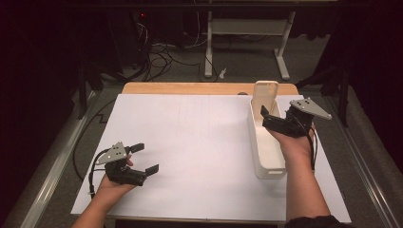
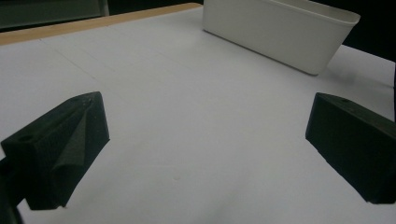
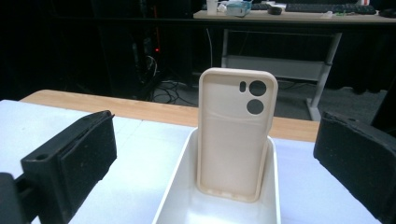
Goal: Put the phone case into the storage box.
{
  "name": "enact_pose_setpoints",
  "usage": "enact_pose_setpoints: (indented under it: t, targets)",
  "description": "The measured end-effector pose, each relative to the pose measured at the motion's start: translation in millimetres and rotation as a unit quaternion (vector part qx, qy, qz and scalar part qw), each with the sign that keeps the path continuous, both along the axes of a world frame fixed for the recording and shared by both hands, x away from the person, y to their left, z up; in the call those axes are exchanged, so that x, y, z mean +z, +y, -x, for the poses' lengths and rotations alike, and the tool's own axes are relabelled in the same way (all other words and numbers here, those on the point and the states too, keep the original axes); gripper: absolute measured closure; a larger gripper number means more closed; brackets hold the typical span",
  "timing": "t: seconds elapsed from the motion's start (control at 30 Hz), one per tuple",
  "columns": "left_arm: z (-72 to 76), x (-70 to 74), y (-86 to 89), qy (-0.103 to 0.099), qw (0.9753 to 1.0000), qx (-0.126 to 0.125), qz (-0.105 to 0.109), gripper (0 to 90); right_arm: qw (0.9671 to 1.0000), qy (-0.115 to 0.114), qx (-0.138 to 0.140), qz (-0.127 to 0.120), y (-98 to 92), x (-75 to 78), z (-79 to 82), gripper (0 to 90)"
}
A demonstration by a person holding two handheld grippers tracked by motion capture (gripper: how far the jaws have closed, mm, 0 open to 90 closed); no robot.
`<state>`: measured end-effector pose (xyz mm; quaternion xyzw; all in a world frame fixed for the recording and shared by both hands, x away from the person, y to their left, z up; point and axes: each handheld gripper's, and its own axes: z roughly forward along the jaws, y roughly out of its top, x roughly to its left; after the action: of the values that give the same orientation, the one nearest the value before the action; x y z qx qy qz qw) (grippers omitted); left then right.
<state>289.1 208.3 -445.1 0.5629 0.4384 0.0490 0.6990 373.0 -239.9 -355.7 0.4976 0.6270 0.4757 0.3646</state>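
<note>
Nearest the person, the left tongs (image 1: 144,158) are resting low over the white paper-covered table (image 1: 199,142) at its front left, their jaws spread wide and holding nothing; in the left gripper view the bare sheet is showing between the two black jaws, with the long white plastic bin (image 2: 285,32) lying beyond them. Farther in, on the right side, the right tongs (image 1: 276,115) are hovering over the middle of that bin (image 1: 266,142), also gaping open and empty. In the right gripper view the jaws are standing well apart on either side of the beige soft phone case (image 3: 236,135), which is standing upright at the bin's far end, leaning against the end wall with its camera cutouts at the top and its hollow side facing the tongs. Judging from this, the case appears to be placed in the bin already and released, so the main work looks finished; what seems left is only drawing the right tongs back, unless the case is about to be picked up, which the pictures cannot settle. The white sheet is covering nearly all of a light wooden tabletop, whose far edge (image 1: 190,88) is showing. Beyond, the room is dim: a grey carpeted floor, tangled black cables (image 1: 159,59), and the white metal legs of another desk (image 1: 247,28).
</note>
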Motion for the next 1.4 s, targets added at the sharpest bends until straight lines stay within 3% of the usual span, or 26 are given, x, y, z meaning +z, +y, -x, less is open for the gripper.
enact_pose_setpoints:
  t: [0.17,0.6,1.07,1.3,1.4]
  targets:
    - [-0.2,0.1,0.4,0.0,1.0,0.001,0.001,0.6,0.9999,0.01,0.008,-0.01,-9.1,-2.3,12.3,0.2]
    - [0.0,0.4,0.8,-0.002,1.0,0.003,0.0,0.6,0.9989,-0.012,0.04,-0.021,-33.3,-7.7,55.4,0.2]
    - [-0.6,0.3,2.6,0.001,1.0,0.005,-0.001,0.6,0.9959,-0.039,0.08,-0.008,-36.5,-37.1,100.4,0.2]
    - [0.2,-1.1,1.5,0.005,1.0,0.005,-0.005,0.6,0.9946,-0.053,0.088,-0.014,-35.3,-53.8,112.8,0.2]
    - [0.1,0.2,2.6,0.005,1.0,0.006,0.0,0.6,0.9944,-0.046,0.095,0.001,-35.3,-60.0,114.9,0.2]
